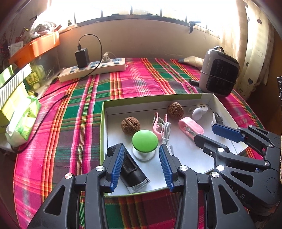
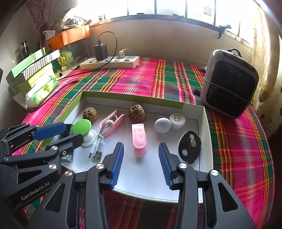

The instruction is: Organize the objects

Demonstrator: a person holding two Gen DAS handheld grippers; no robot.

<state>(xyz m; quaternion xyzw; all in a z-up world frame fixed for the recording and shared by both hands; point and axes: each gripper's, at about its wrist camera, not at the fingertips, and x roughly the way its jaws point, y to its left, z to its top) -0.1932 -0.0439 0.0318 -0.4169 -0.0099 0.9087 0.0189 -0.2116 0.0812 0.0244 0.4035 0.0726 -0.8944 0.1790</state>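
Seems nearly done: walnuts [image 2: 89, 114], green knob [image 1: 144, 141], cable [image 2: 100, 139], pink clips [image 2: 139, 139] all lying inside white box [image 2: 206, 126] at twelve o'clock of left gripper [image 1: 141, 167] and right gripper [image 2: 141, 163], both spread, pinching nothing.

A lived-in home room: plaid cloth [image 1: 123, 91] under a barred window [image 2: 158, 8], heart-patterned curtain [image 1: 253, 52], power strip [image 1: 93, 68], small heater [image 2: 229, 82].
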